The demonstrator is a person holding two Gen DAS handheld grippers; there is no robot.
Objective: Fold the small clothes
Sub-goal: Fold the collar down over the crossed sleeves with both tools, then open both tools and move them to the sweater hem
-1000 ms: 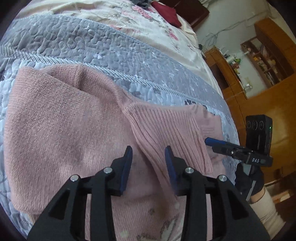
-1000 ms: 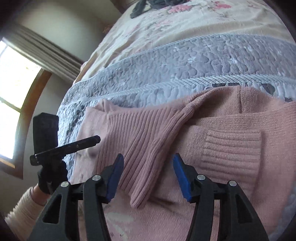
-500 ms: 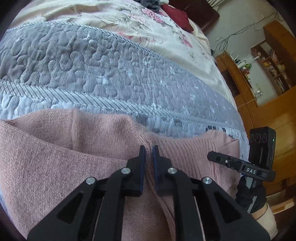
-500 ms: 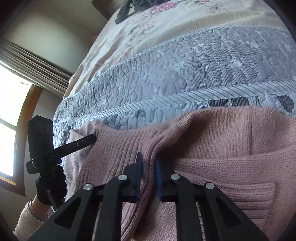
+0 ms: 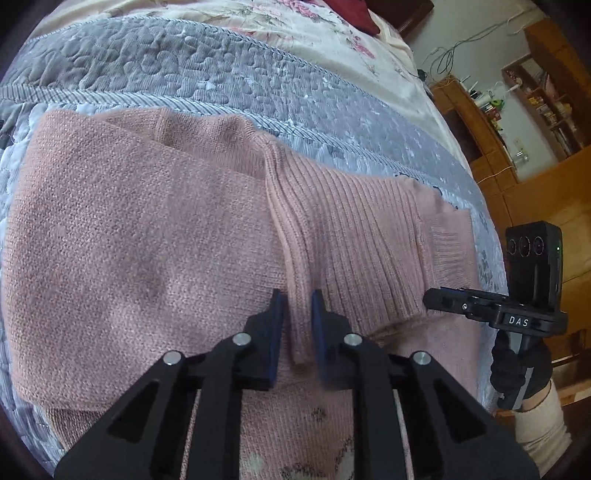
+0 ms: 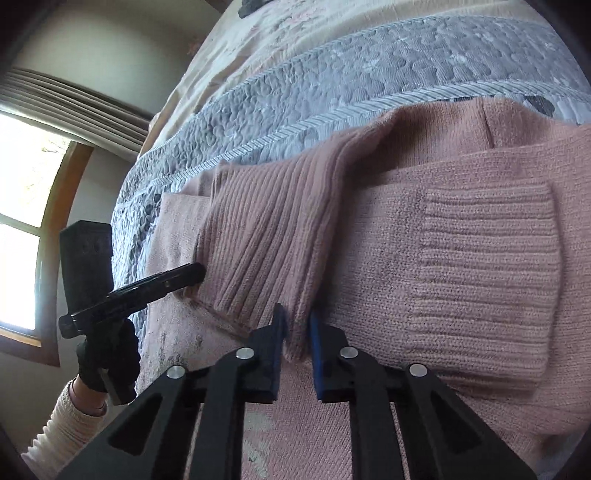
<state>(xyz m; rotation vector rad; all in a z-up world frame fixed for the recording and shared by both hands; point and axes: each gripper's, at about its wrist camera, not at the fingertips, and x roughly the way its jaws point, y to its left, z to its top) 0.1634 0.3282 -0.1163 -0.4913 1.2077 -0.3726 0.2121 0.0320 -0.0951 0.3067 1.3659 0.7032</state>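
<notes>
A pink knitted sweater (image 5: 147,236) lies spread on the grey quilted bedspread (image 5: 229,74) of a bed, its sleeves folded in across the body. No container is in either view; the only thing carrying anything is the bed, with the sweater on the near part and a dark red cloth (image 5: 354,14) far off at the head end. In the left wrist view the left gripper (image 5: 297,325) hangs low over the middle of the sweater, its jaws a narrow gap apart with the end of a ribbed fold of the sweater's ribbed sleeve (image 5: 347,236) standing between the blue pads (image 5: 276,332); whether the pads pinch the knit or merely flank it cannot be told. In the right wrist view the right gripper (image 6: 297,332) sits the same way, jaws nearly together around the lower edge of the ribbed sleeve, and again a firm hold cannot be made out. To its right lies the other sleeve's cuff (image 6: 487,266), flat on the sweater's body. Each camera catches the other gripper at the frame edge, held by a black-gloved hand (image 5: 517,373) with a cream knitted sleeve (image 6: 62,424) at the wrist. Beyond the bed stand wooden shelves (image 5: 535,92) on one side and a window (image 6: 22,221) on the other.
</notes>
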